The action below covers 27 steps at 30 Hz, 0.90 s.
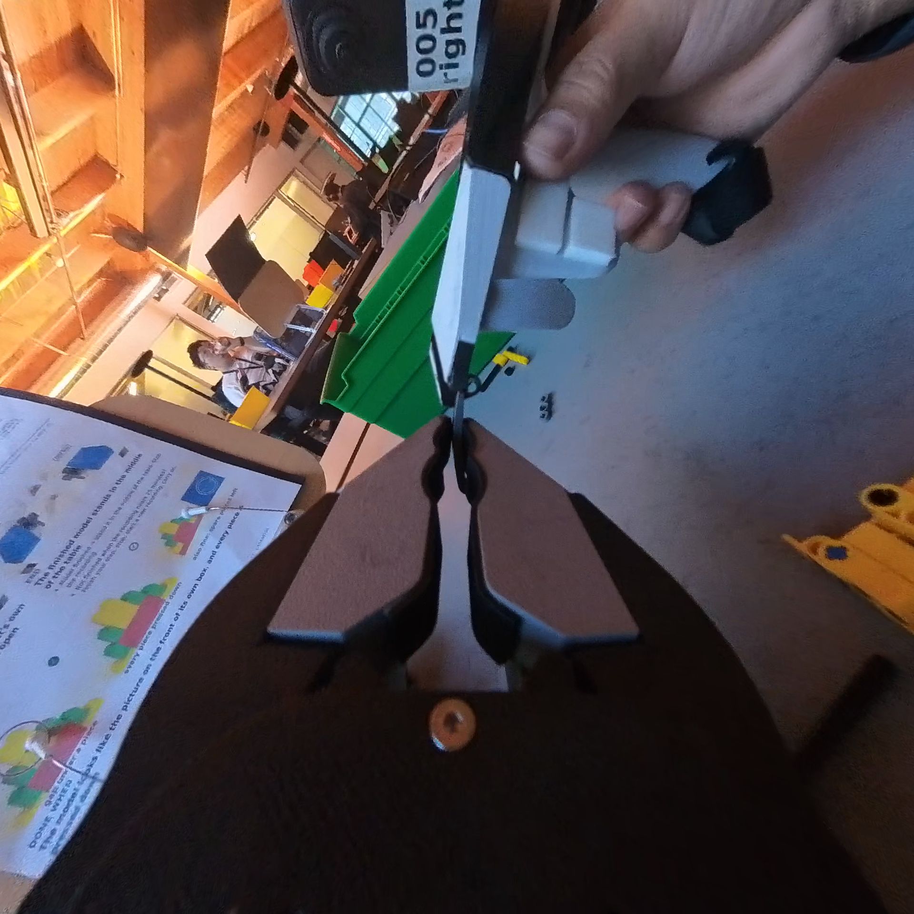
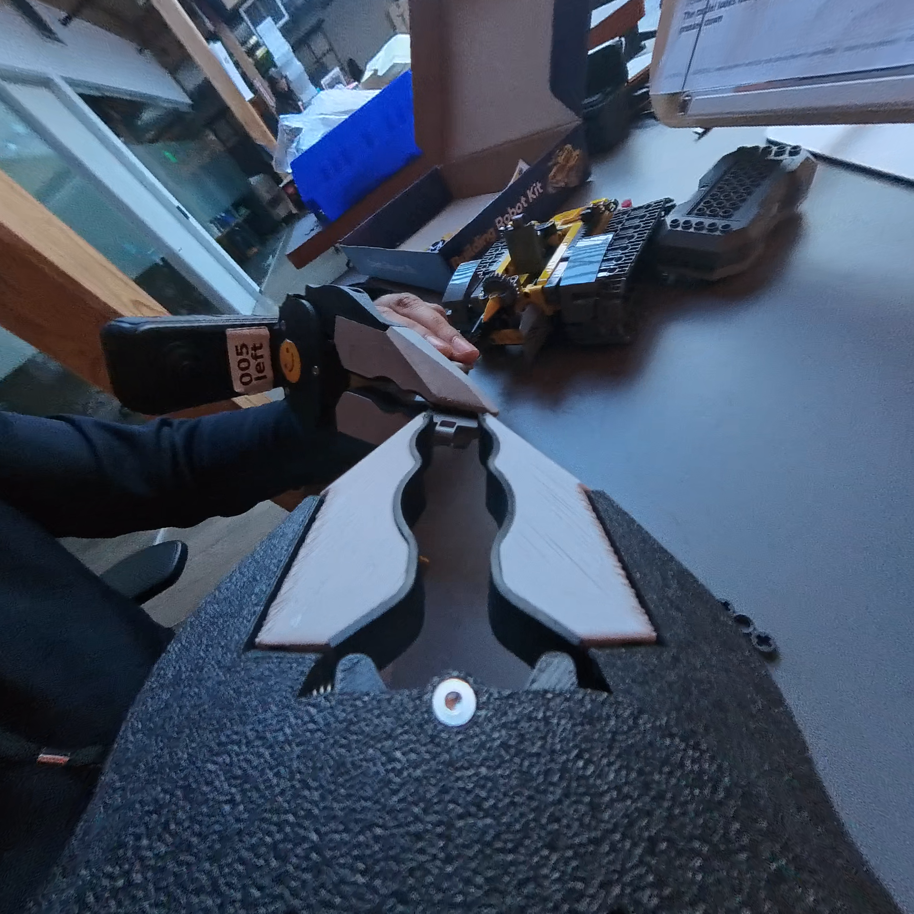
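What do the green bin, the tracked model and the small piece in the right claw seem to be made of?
Green bin: likely moulded plastic, with a glossy, ribbed rim. Tracked model: plastic building pieces in black and yellow, judging by the pin holes and a gear. Small piece in the right claw: grey, probably plastic; too small to tell.

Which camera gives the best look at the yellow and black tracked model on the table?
The right wrist view: the tracked model stands whole there, gear and treads visible, beside a dark grey studded part. The left wrist view catches only a yellow piece at its right edge; whether it belongs to the model is unclear.
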Each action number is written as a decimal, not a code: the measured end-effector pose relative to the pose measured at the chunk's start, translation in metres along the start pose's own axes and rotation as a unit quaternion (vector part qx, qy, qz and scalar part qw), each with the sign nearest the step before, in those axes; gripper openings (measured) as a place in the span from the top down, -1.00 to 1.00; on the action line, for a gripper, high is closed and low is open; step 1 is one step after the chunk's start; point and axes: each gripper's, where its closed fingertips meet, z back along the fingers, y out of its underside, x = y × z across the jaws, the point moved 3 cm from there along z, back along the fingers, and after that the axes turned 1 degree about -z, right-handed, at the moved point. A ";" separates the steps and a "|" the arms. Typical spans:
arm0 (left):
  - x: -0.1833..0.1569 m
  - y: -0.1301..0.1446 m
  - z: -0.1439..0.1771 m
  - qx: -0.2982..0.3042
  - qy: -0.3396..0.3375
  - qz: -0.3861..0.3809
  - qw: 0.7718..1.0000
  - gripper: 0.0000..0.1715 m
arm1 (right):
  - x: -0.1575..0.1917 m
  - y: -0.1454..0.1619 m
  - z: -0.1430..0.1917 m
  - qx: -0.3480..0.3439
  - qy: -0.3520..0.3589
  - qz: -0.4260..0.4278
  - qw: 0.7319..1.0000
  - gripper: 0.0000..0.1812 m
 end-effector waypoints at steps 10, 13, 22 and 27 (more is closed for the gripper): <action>0.002 0.004 -0.003 0.025 -0.009 0.003 1.000 1.00 | -0.001 0.004 0.001 0.012 0.021 0.018 1.000 0.94; 0.004 0.006 -0.004 0.019 -0.003 0.072 0.997 0.92 | -0.004 0.000 0.003 0.002 0.037 0.023 0.999 0.94; 0.004 0.010 -0.006 -0.006 0.051 0.217 0.975 0.42 | -0.005 -0.030 0.041 -0.061 0.102 0.055 0.991 0.96; 0.004 0.013 -0.007 0.007 0.046 0.217 0.975 0.44 | -0.021 -0.090 0.148 -0.157 0.384 0.160 0.896 0.96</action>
